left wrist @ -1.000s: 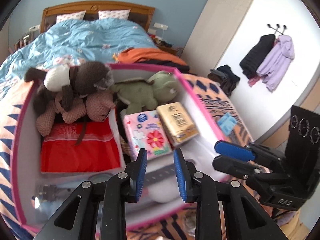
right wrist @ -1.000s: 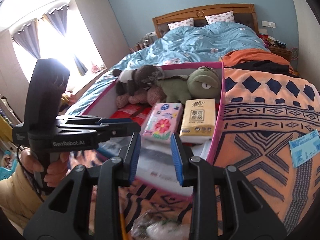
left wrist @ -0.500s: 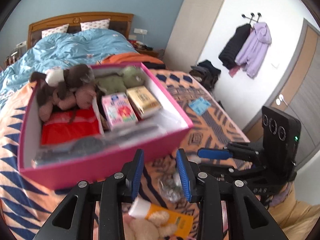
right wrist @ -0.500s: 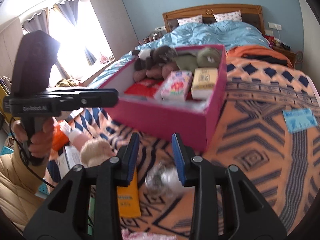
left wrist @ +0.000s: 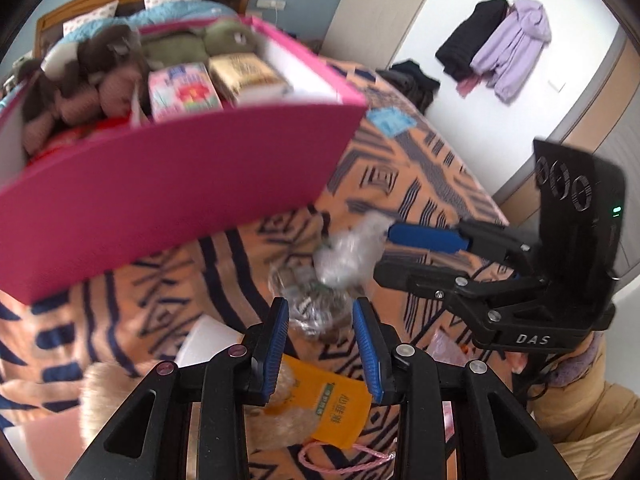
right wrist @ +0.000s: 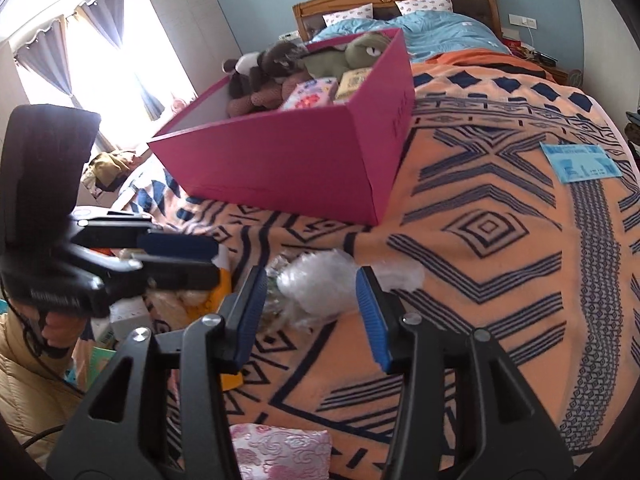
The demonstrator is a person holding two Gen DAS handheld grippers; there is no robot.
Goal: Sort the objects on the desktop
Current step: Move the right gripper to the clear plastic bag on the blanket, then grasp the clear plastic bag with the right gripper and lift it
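Observation:
A pink storage box (right wrist: 280, 160) stands on the orange patterned blanket and holds plush toys (right wrist: 276, 68) and tissue packs (right wrist: 316, 92); it also shows in the left wrist view (left wrist: 172, 184). A crumpled clear plastic bag (right wrist: 320, 284) lies in front of the box, between my right gripper's open fingers. My right gripper (right wrist: 312, 312) is open around it. My left gripper (left wrist: 320, 344) is open and empty just above the bag (left wrist: 332, 276) and an orange pouch (left wrist: 332, 408). Each gripper shows in the other's view.
A blue paper slip (right wrist: 580, 160) lies on the blanket at the right. A pink floral pouch (right wrist: 280, 452) lies at the near edge. A white box (left wrist: 208, 344) and a fluffy toy (left wrist: 104, 384) lie by the left gripper. Coats (left wrist: 508, 48) hang on the wall.
Both grippers have pulled back from over the box and come down toward the blanket in front of it. The right gripper now straddles the plastic bag and has opened wider.

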